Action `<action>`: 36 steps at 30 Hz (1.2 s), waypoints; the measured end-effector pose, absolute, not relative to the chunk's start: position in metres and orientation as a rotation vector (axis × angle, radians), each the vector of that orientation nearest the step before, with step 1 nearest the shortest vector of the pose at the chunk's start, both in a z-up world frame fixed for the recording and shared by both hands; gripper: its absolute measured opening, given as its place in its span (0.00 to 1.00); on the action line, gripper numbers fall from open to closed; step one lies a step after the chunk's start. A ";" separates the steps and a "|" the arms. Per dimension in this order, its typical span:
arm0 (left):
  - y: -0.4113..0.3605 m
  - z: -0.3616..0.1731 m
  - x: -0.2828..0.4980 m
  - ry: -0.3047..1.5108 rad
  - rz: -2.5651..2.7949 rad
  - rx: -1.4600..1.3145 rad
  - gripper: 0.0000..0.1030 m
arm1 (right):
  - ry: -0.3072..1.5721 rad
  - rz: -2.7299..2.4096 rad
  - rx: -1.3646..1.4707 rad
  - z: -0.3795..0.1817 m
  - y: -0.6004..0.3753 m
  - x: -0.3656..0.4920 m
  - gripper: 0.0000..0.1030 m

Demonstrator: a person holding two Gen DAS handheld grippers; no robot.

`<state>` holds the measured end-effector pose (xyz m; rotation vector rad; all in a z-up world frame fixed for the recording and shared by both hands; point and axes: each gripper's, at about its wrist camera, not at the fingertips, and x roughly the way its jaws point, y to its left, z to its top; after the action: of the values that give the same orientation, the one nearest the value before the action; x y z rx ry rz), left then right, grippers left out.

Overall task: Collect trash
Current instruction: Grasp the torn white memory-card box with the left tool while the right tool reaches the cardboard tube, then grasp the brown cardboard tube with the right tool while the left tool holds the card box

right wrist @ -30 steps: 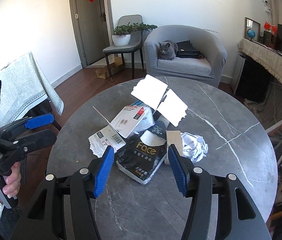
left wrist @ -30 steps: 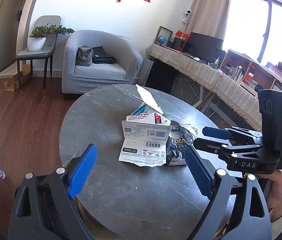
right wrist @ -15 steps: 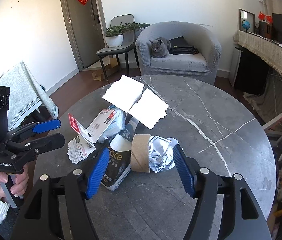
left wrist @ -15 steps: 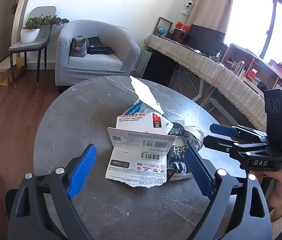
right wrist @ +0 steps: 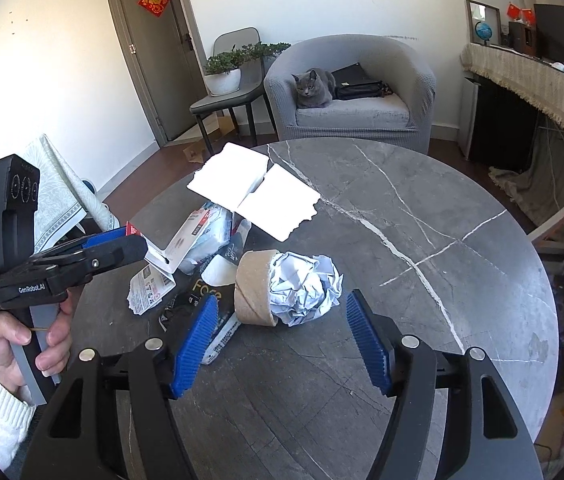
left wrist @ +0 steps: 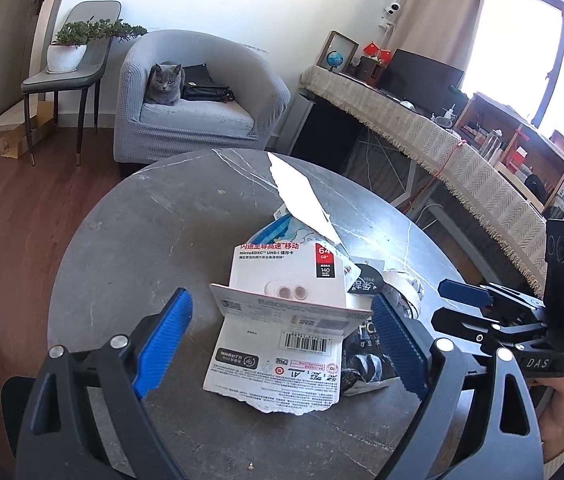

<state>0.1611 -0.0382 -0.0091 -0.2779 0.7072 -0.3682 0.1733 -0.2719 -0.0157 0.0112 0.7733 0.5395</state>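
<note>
1. Left gripper (left wrist: pixel 282 344) had its fingers spread wide over the tabletop (left wrist: pixel 142 248), gripping nothing.
2. A torn white card (left wrist: pixel 282 344) lay between the left fingers, touching neither; a black pouch (left wrist: pixel 362 356) sat by the right-hand finger.
3. Right gripper (right wrist: pixel 282 340) had its fingers spread and empty.
4. A cardboard roll (right wrist: pixel 254 288) and a crumpled paper ball (right wrist: pixel 306 288) lay just ahead of the right fingers, between them.
5. The rest of the trash pile (right wrist: pixel 210 236) sat beyond the left-hand finger.

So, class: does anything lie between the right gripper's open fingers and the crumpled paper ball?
Nothing visible does. The right gripper faces the crumpled paper ball over bare table; the cardboard roll sits beside the ball.
</note>
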 end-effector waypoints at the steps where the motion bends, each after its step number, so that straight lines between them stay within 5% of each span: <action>1: -0.040 -0.009 0.162 0.706 -0.371 -0.275 0.90 | 0.774 0.541 0.017 -0.016 -0.273 0.174 0.66; 4: -0.043 -0.010 0.165 0.704 -0.367 -0.273 0.87 | 0.779 0.549 0.026 -0.018 -0.274 0.175 0.66; 6: -0.045 -0.011 0.167 0.708 -0.350 -0.269 0.74 | 0.778 0.560 0.019 -0.018 -0.272 0.174 0.66; 10: -0.039 -0.010 0.168 0.694 -0.345 -0.294 0.74 | 0.763 0.581 -0.012 -0.015 -0.265 0.171 0.65; 16: -0.034 -0.006 0.163 0.672 -0.348 -0.313 0.74 | 0.780 0.587 -0.049 -0.020 -0.255 0.172 0.46; 22: -0.031 -0.005 0.158 0.677 -0.360 -0.304 0.74 | 0.777 0.573 -0.059 -0.020 -0.251 0.174 0.44; 28: -0.022 -0.002 0.155 0.679 -0.355 -0.303 0.74 | 0.766 0.572 -0.081 -0.018 -0.239 0.176 0.31; 36: -0.012 0.001 0.149 0.671 -0.350 -0.310 0.74 | 0.804 0.546 -0.101 -0.027 -0.228 0.184 0.30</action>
<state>0.1494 -0.0123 0.0009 -0.3101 0.6710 -0.3505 0.1836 -0.2278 -0.0274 -0.1014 0.8040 0.5464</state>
